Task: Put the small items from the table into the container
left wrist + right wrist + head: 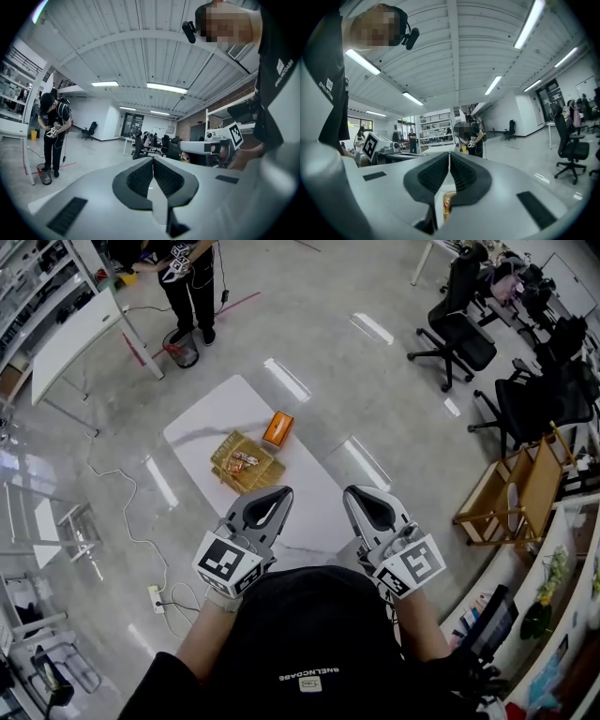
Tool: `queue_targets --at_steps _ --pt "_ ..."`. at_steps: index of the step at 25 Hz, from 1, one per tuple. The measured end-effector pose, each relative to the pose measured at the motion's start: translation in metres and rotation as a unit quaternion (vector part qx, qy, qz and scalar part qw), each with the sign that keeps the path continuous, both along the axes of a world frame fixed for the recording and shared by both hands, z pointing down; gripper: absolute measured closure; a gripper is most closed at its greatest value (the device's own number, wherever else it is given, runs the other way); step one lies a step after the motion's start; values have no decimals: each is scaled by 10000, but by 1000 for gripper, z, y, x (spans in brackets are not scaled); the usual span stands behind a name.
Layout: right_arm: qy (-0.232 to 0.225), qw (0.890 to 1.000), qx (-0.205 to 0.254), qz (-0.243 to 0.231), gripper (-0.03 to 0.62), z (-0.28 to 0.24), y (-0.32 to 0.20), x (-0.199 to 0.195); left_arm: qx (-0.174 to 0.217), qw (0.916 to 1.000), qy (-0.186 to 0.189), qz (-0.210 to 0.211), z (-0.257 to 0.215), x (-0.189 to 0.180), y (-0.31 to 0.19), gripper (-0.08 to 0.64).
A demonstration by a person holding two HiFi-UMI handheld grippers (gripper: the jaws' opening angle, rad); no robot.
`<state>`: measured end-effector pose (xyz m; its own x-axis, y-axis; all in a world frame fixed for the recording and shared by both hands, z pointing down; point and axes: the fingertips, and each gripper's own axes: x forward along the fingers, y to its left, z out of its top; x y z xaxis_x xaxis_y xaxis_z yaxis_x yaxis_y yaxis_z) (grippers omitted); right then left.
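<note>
Container (a woven basket, packets already inside) sits on the table beside an orange box. The left gripper and right gripper hover pressed together, empty. The next step is probably opening over the box.

Blk tee; grey L tongs, R tongs; marker cubes.

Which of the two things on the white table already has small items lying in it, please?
The golden woven tray: small items lie in it. The orange box close beside it is smaller and shows nothing in it.
</note>
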<state>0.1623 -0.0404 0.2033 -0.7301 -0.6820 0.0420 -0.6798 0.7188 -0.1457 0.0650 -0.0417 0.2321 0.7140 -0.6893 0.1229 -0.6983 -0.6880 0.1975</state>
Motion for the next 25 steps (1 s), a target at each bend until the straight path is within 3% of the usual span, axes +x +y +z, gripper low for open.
queue_targets --at_steps 20,25 --pt "-78 9992 -381 -71 571 18 -17 3 -212 9997 -125 -95 9 2 -11 552" --pt "-66 9990 -424 -128 571 21 -2 -6 -220 9995 -129 -165 9 -8 5 552"
